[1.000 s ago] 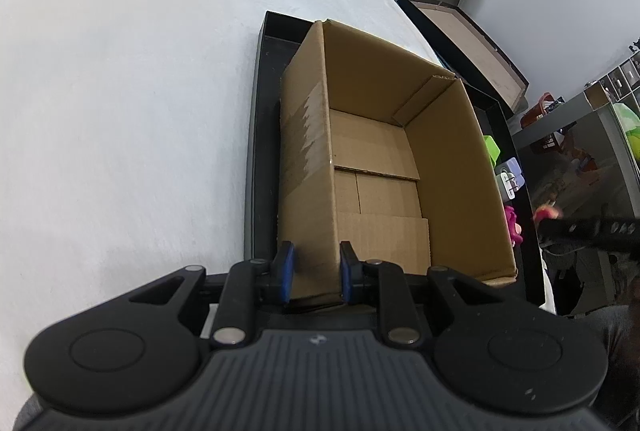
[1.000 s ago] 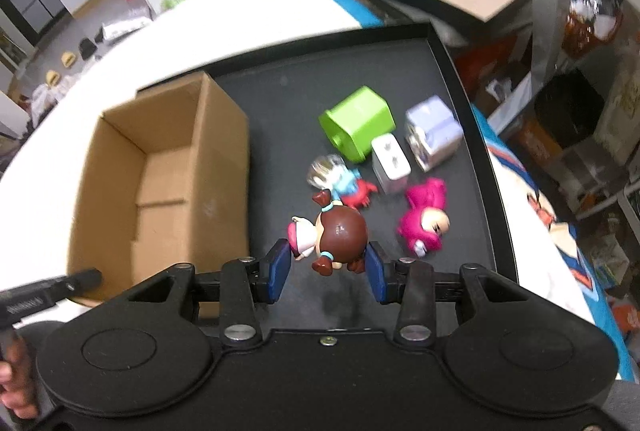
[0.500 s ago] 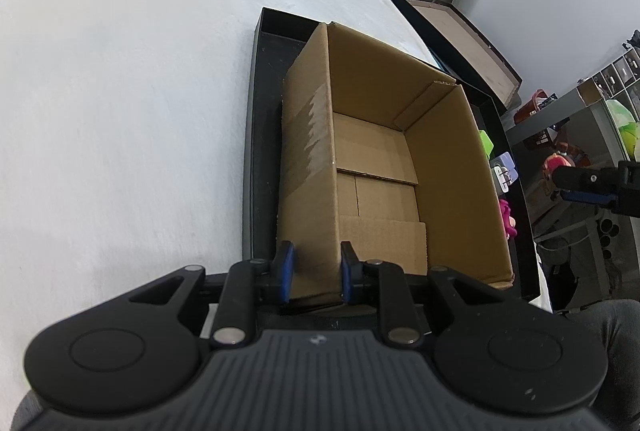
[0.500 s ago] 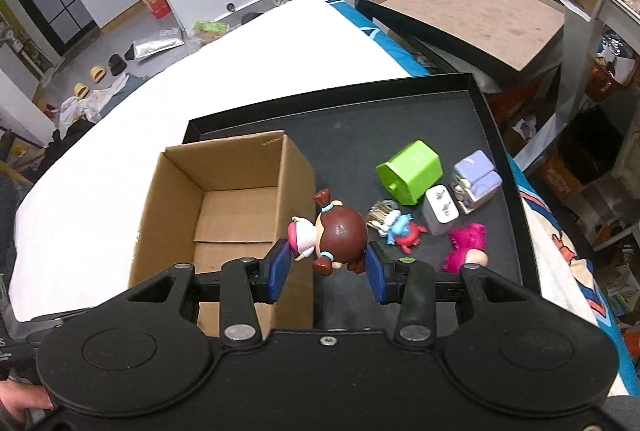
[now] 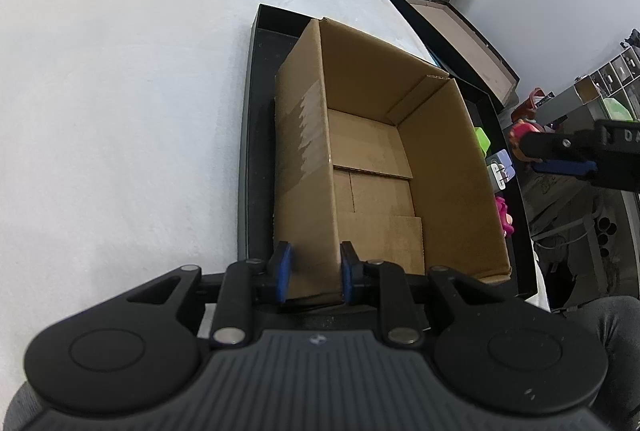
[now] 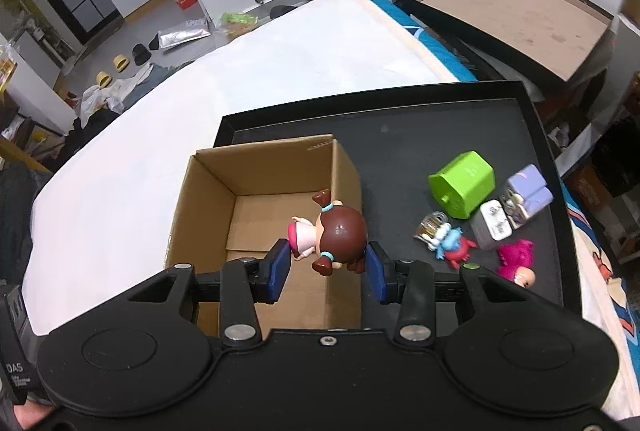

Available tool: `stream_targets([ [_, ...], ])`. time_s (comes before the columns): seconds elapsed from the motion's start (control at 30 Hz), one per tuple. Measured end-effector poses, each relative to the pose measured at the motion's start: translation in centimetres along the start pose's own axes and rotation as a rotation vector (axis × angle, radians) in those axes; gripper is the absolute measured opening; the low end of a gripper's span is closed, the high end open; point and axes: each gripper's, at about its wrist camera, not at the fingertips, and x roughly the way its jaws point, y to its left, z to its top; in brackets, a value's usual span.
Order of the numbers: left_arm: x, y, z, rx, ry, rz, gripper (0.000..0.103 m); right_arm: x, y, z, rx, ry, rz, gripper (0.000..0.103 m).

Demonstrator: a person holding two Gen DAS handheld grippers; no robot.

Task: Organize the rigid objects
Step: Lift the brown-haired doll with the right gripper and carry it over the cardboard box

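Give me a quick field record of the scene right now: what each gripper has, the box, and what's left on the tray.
left gripper: shut on the near wall of the cardboard box, steadying it
right gripper: shut on the brown-haired doll figure, held above the box's right wall
box contents: nothing visible inside
box location: left part of the black tray
left on tray: green block, lilac block, grey-white block, blue and red figure, magenta figure
surface: white cloth
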Motion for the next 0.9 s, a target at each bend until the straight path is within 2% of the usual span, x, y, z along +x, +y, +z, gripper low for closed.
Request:
stream_targets([
  [0.5, -0.1, 0.1, -0.2, -0.016, 0.005, -0.008, 0.024, 2.1, 2.5, 1.1, -0.035, 0.024, 0.059, 0.040],
  [0.9, -0.1, -0.5, -0.3, -0.031, -0.012, 0.025, 0.024, 4.3, 3.2, 1.4, -0.050, 0.069, 0.099, 0.040],
])
